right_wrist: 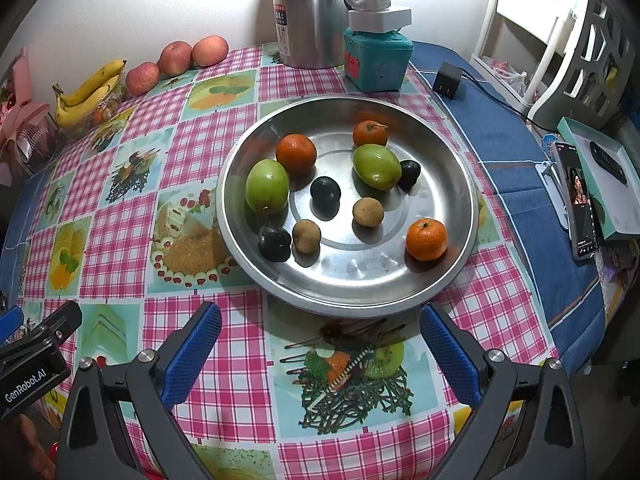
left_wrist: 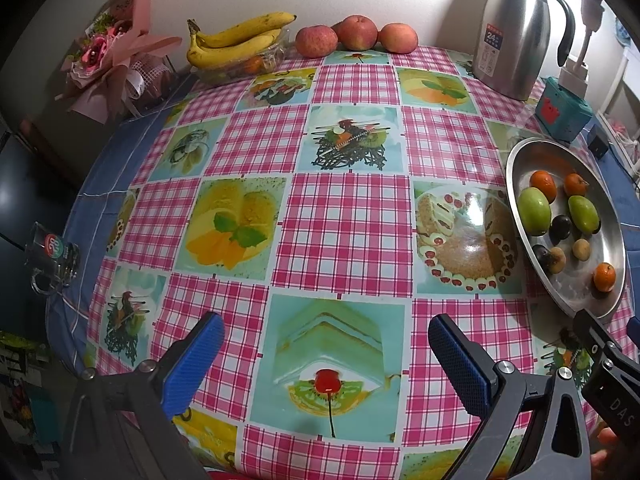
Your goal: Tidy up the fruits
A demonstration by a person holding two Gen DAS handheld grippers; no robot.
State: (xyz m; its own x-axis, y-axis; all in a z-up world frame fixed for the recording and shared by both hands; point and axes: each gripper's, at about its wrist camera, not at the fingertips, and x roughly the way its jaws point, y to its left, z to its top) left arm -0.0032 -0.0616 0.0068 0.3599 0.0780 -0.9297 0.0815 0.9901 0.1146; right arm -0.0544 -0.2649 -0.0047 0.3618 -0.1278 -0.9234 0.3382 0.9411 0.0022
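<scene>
A round steel tray (right_wrist: 440, 280) holds three oranges (right_wrist: 426, 239), two green fruits (right_wrist: 267, 187), three dark plums (right_wrist: 325, 192) and two small brown fruits (right_wrist: 368, 211). It also shows in the left wrist view (left_wrist: 516, 168) at the right. My right gripper (right_wrist: 320, 344) is open and empty, just in front of the tray's near rim. My left gripper (left_wrist: 326, 356) is open and empty over the tablecloth, left of the tray. Bananas (left_wrist: 236, 40) in a clear bowl and three apples (left_wrist: 358, 32) sit at the far edge by the wall.
A steel thermos jug (left_wrist: 516, 28) and a teal box (right_wrist: 378, 60) stand behind the tray. A phone (right_wrist: 578, 196) and a box lie at the right, a glass mug (left_wrist: 50, 256) at the left edge, a pink bouquet (left_wrist: 108, 60) at the far left.
</scene>
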